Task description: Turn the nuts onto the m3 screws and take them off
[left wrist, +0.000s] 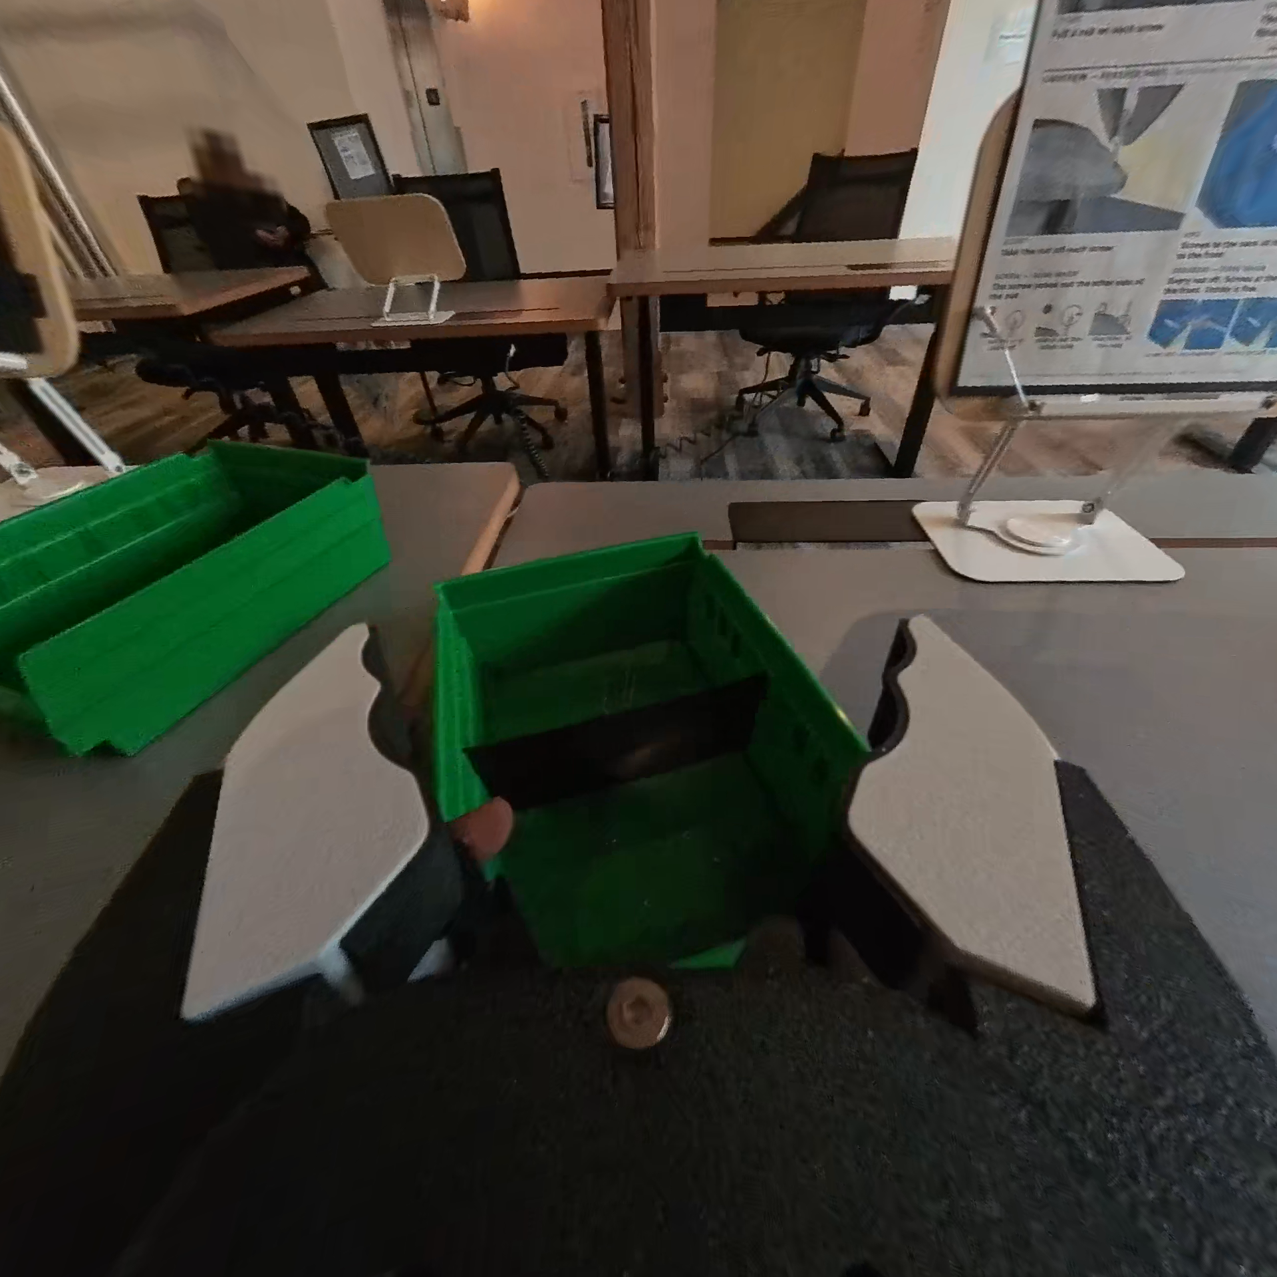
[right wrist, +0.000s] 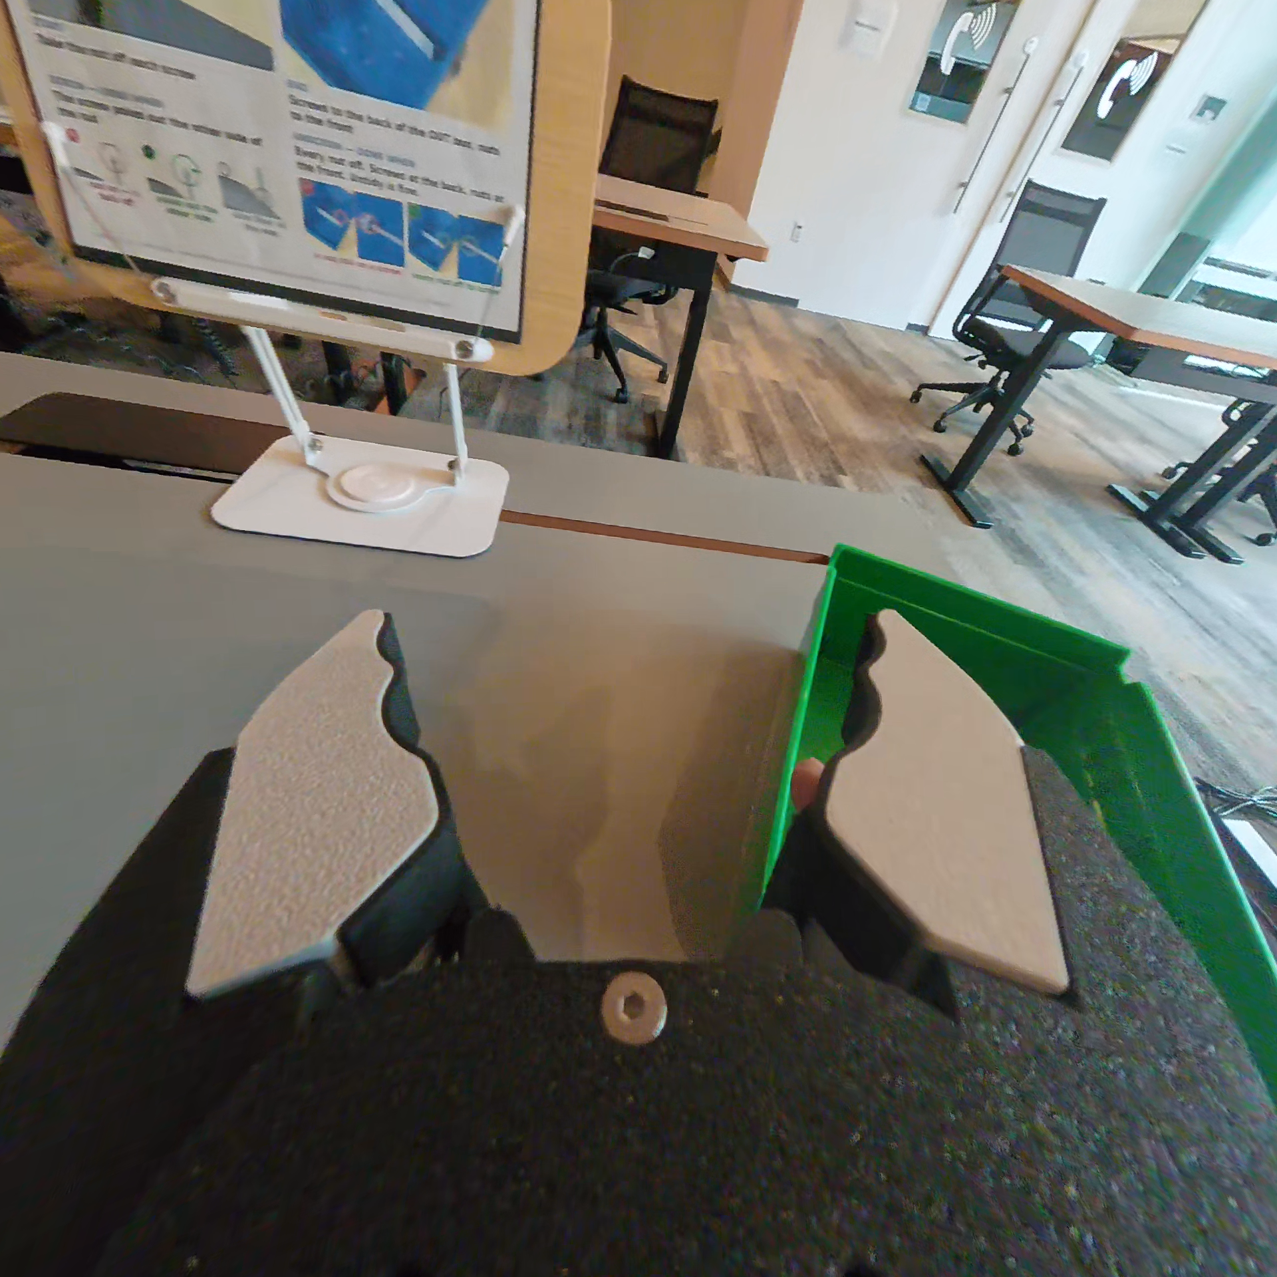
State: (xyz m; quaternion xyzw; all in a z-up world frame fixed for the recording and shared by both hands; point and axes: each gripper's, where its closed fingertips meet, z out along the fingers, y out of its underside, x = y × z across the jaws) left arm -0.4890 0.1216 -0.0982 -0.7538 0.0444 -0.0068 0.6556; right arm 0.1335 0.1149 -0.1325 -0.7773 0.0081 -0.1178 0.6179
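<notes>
Left claw (left wrist: 639,691) spread wide, a green bin (left wrist: 774,663) standing between its two pale fingers (left wrist: 318,795); neither pad clearly presses on the bin walls, so nothing counts as pinched. Black divider (left wrist: 615,750) crosses the bin's inside, splitting it into a far and a near compartment; both floors look bare as far as the blur allows, no nuts or screws can be made out. A fingertip of the person (left wrist: 487,826) rests at the bin's near left corner. A second, longer green bin (left wrist: 193,608) lies on the grey counter (left wrist: 1036,656) to the left of the first bin, apart from it. Beyond and right of the first bin stands a white stand base (left wrist: 1050,546) carrying an instruction sheet (left wrist: 1133,207). Right claw (right wrist: 629,691) also spread wide, over bare counter (right wrist: 173,622); its right finger (right wrist: 933,795) sits inside a green bin (right wrist: 1036,663), whose left wall rises between the two fingers, untouched by the left one. A fingertip (right wrist: 807,781) shows just inside that wall. The same stand base (right wrist: 359,504) sits left of and beyond this bin
</notes>
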